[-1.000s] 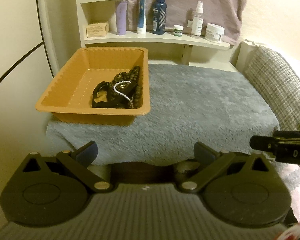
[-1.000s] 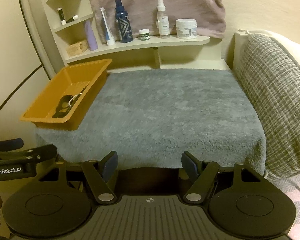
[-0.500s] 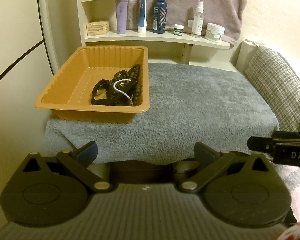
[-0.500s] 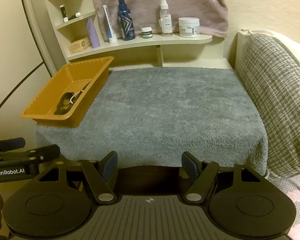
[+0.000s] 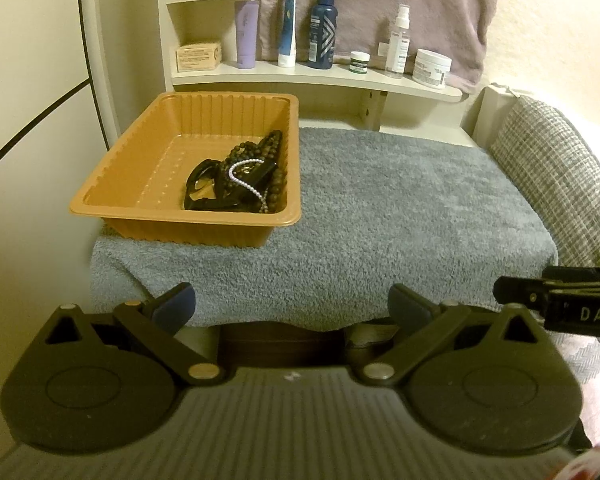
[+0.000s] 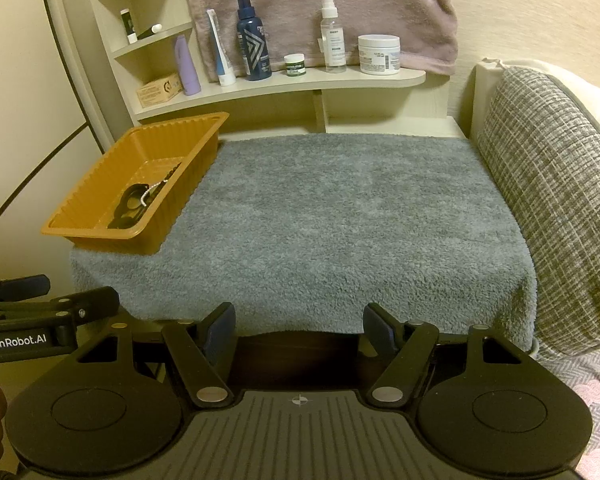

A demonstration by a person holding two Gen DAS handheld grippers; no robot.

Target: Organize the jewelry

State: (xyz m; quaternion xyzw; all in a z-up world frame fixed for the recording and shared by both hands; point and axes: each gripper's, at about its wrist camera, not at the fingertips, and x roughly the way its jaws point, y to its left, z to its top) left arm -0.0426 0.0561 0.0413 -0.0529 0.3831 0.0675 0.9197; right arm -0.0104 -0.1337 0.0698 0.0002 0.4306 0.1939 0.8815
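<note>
In the orange tray at the left of the towel-covered desk, the jewelry lies heaped against its right wall: dark bead strands, black bangles and a thin white pearl string, tangled. It looks light, limp and slippery, so pinching one loop at the top of the heap seems safest. The left tool and right tool both gape wide, empty, at the desk's near edge.
</note>
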